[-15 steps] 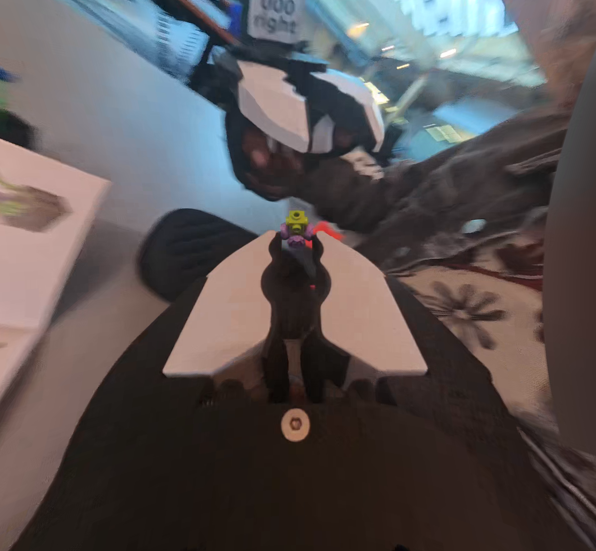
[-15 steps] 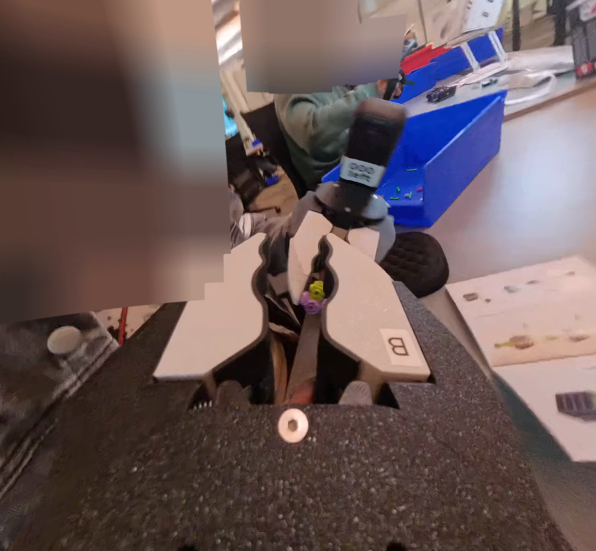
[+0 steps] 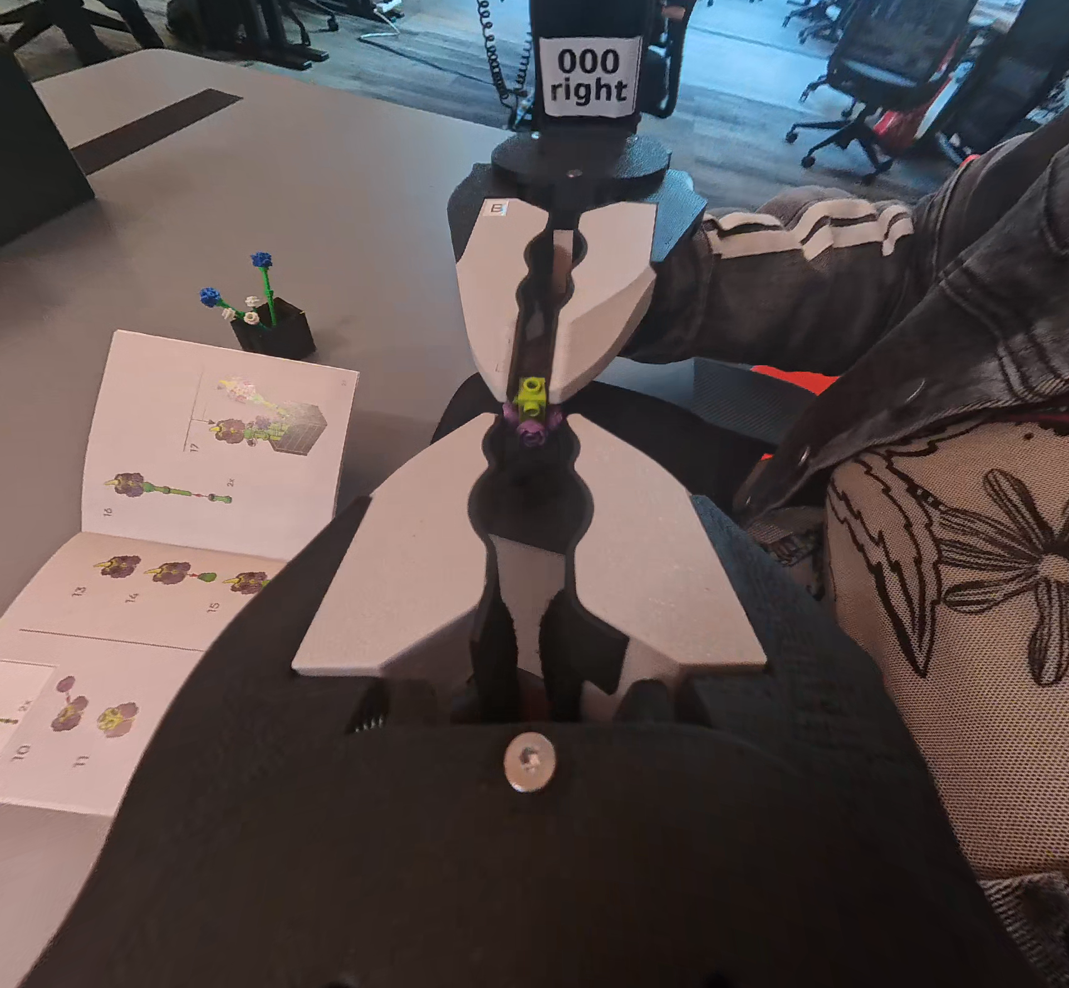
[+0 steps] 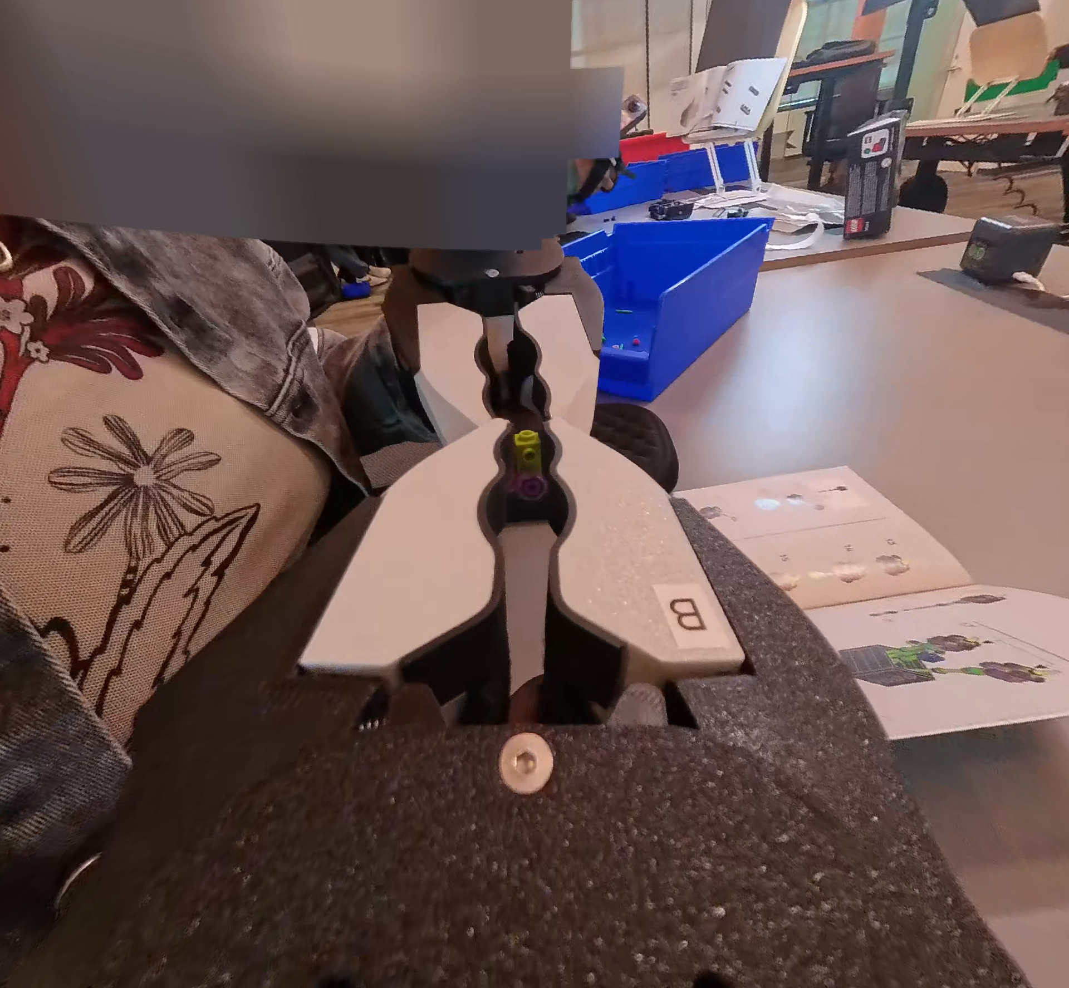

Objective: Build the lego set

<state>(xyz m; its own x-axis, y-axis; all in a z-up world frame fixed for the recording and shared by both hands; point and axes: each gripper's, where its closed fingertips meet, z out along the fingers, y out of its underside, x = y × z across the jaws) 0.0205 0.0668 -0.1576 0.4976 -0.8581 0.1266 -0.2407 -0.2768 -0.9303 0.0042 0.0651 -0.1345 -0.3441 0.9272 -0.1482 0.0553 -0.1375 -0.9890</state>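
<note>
Two grippers meet tip to tip above the grey table. The left gripper pinches a purple flower piece. The right gripper clamps the lime green brick attached to it.

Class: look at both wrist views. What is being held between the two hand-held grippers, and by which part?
A small lime-and-purple lego flower piece: right hand-held gripper pinches its lime end, left hand-held gripper its purple end.

Grey table; beyond its far edge, office chairs; dark carton upright on another table behind.
</note>
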